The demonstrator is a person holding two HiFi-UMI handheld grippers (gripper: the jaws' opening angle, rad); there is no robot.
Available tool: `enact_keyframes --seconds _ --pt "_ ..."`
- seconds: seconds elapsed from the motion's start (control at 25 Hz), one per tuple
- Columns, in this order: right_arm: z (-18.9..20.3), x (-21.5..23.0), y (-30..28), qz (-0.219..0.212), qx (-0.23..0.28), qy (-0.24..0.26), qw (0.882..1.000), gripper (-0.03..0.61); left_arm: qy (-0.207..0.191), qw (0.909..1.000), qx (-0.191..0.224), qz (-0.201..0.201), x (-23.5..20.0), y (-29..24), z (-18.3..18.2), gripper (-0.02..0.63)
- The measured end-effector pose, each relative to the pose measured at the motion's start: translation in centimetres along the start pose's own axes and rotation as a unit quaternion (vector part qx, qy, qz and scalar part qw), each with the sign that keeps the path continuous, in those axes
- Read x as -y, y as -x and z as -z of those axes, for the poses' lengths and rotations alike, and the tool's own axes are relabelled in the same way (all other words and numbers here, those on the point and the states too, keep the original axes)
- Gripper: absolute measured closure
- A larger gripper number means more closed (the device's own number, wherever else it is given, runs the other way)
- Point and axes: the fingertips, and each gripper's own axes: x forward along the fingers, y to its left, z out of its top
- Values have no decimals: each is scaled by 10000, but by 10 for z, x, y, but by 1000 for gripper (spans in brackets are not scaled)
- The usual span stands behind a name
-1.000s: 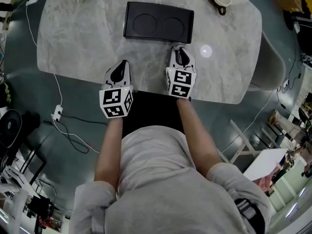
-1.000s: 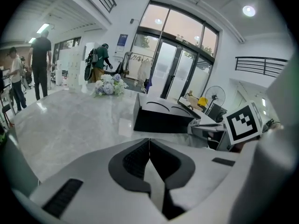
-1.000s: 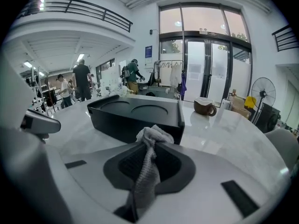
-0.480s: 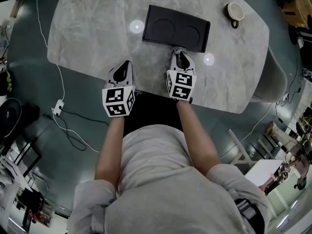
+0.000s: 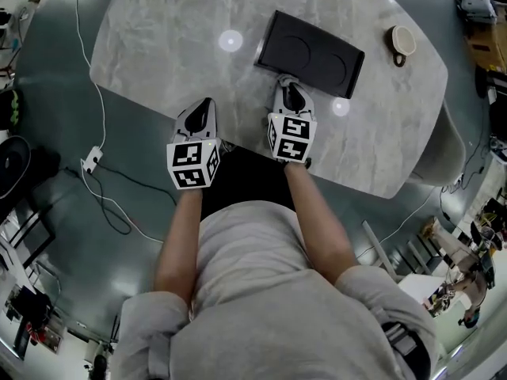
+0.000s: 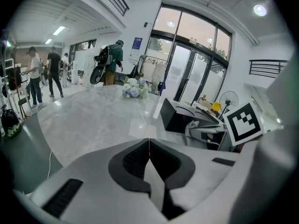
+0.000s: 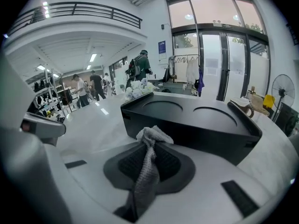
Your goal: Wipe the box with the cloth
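- right gripper [image 7: 150, 143] clamped on cloth [image 7: 142, 181]; only a small tuft pokes past the tips, so hard jaws may scrape the box [image 5: 310, 52], upper centre
- left gripper [image 6: 149, 146] closed and empty, clear of box; the unbraced box could slide toward cup [image 5: 402, 41]

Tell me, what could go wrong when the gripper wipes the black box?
Only a small tuft of cloth pokes out of the right gripper, so hard plastic might scrape the box. The left gripper is shut and off the box, so the box may slide toward the cup.
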Motion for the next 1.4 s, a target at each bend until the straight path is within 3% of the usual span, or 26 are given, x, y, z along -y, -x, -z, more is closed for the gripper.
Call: enact_keyframes --seconds 0.56,0.64,0.76,0.92,1.08,1.12,1.16,1.2,1.32,1.4 --pt "-18 -50 -21 -460 -74 231 9986 523 286 9994 48 -202 -33 21 5 591" --pt "-19 -57 -23 -734 -67 182 9971 523 328 9994 -8 -141 -31 22 5 589" --pt "-29 -74 -20 -1485 64 91 9889 522 384 9992 -85 56 -24 21 -2 590" --pt "-60 -89 7 -2416 478 341 9686 522 617 9952 -54 758 3 25 -26 589" --pt "-95 -82 45 -2895 967 691 9498 522 1275 9790 210 1580 39 32 -68 584" --pt "-104 -82 55 -3072 1064 676 9432 522 1463 9712 304 1858 49 33 -79 537" --pt "-113 -82 64 -3258 1146 622 9364 522 1557 9638 371 2131 59 33 -89 448" --pt "-122 -81 72 -3435 1215 545 9297 522 1516 9590 405 2361 69 33 -97 396" --pt "-145 -75 96 -3910 1372 329 9095 522 1205 9498 523 2840 97 37 -118 379" --pt "-154 -71 109 -4067 1496 533 8997 522 1418 9349 764 3163 112 42 -135 379"
